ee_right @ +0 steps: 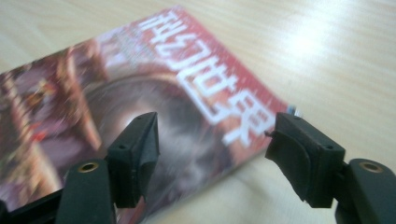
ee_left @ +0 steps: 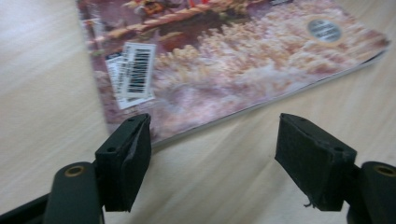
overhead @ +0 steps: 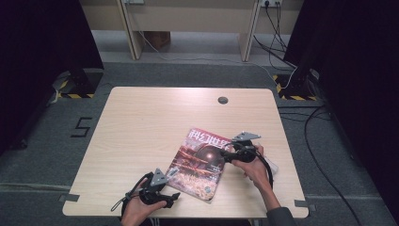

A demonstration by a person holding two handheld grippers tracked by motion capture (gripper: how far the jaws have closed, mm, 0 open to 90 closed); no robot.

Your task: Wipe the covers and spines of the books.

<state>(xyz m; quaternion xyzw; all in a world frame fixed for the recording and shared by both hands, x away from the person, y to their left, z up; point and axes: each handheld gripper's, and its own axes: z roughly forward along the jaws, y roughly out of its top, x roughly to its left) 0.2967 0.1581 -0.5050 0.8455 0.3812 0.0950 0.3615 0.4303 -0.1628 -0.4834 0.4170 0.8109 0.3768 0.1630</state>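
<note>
A magazine (overhead: 200, 162) with a red cover and white characters lies flat and closed on the wooden table (overhead: 141, 122), right of centre near the front. My left gripper (overhead: 173, 197) sits at the magazine's near left corner, jaws open. In the left gripper view the magazine (ee_left: 224, 60) with its barcode label (ee_left: 135, 70) lies just beyond the left gripper (ee_left: 215, 128), with only table between the jaws. My right gripper (overhead: 226, 153) hovers at the magazine's right edge. In the right gripper view the right gripper (ee_right: 215, 126) stands open over the title corner of the magazine (ee_right: 154, 93), gripping nothing.
A small round dark grommet (overhead: 223, 100) sits in the table near the far edge. Bare wood spreads across the left and far parts. Cables (overhead: 324, 141) run over the grey floor to the right, and a pale desk frame (overhead: 188, 28) stands behind.
</note>
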